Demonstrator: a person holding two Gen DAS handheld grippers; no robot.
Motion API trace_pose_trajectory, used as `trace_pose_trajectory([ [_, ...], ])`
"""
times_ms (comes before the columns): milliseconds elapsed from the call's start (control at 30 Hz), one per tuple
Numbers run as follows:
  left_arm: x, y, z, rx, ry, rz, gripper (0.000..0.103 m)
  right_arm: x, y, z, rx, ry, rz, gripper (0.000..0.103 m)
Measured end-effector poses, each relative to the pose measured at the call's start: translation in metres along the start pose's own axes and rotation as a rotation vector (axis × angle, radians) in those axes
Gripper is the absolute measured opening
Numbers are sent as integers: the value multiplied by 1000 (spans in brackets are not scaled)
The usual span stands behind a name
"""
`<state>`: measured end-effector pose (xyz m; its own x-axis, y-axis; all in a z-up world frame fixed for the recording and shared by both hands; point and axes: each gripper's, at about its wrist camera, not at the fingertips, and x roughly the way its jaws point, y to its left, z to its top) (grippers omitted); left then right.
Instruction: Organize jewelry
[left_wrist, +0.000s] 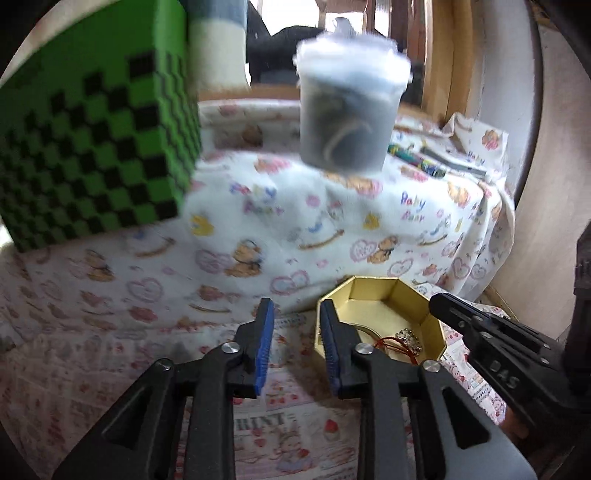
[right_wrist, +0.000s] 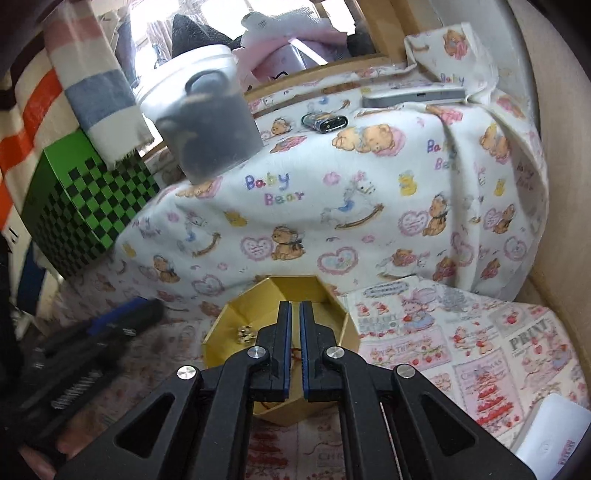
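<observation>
A gold octagonal box (left_wrist: 428, 328) lies open on the printed cloth and holds a gold trinket (left_wrist: 408, 339) and a red cord (left_wrist: 388, 345). My left gripper (left_wrist: 295, 315) is open and empty, just left of the box. My right gripper (right_wrist: 294, 315) is over the same box (right_wrist: 240, 314), its jaws nearly together with a narrow gap and nothing visible between them. The trinket (right_wrist: 245, 332) lies left of its fingers. The right gripper also shows in the left wrist view (left_wrist: 480, 325), and the left gripper shows blurred in the right wrist view (right_wrist: 122, 314).
A clear plastic tub (left_wrist: 351, 107) with dark items inside stands on the raised Baby Bear blanket (right_wrist: 332, 206). A green checkered box (left_wrist: 92, 147) stands at left. A phone-like device (right_wrist: 413, 94) and a small dark object (right_wrist: 325, 122) lie on the blanket. A white object (right_wrist: 550, 432) lies at bottom right.
</observation>
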<state>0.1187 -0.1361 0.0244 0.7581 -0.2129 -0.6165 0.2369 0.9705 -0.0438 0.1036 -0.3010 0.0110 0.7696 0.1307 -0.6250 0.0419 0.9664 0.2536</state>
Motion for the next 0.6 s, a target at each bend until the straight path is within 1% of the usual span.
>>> trace_pose_trajectory([
  [33, -5, 1, -1, 7, -15, 9, 26, -1, 3, 0, -16, -7, -13, 6],
  [67, -11, 3, -2, 11, -34, 19, 27, -3, 5, -1, -30, -15, -18, 11],
  [100, -16, 5, -3, 14, -46, 23, 31, -4, 7, -1, -41, -24, -22, 20],
  [167, -27, 8, -3, 14, -69, 33, 37, -9, 12, -1, -72, -49, -39, 28],
  [200, -32, 11, -4, 10, -85, 44, 42, -11, 14, -1, -80, -56, -37, 30],
  [233, -37, 14, -5, 6, -101, 52, 43, -13, 15, -1, -84, -57, -26, 30],
  [267, -43, 18, -7, 3, -116, 56, 46, -14, 17, -1, -87, -58, -16, 34],
  [300, -48, 21, -8, 1, -132, 62, 50, -16, 19, -1, -92, -65, -14, 43],
  [333, -54, 24, -9, 3, -147, 72, 52, -19, 21, -2, -102, -78, -16, 50],
  [367, -59, 27, -12, 5, -160, 83, 58, -21, 24, -2, -113, -94, -18, 61],
  [400, -65, 31, -16, 7, -175, 100, 65, -23, 26, -2, -120, -107, -22, 66],
  [467, -74, 38, -21, 7, -192, 151, 67, -28, 31, -3, -126, -125, -22, 66],
  [533, -84, 46, -26, -5, -213, 157, 67, -30, 34, -3, -128, -130, -7, 66],
  [567, -87, 49, -28, -5, -219, 160, 71, -33, 37, -3, -136, -138, -5, 67],
  [600, -90, 52, -30, -4, -225, 162, 75, -35, 41, -4, -147, -148, -7, 70],
])
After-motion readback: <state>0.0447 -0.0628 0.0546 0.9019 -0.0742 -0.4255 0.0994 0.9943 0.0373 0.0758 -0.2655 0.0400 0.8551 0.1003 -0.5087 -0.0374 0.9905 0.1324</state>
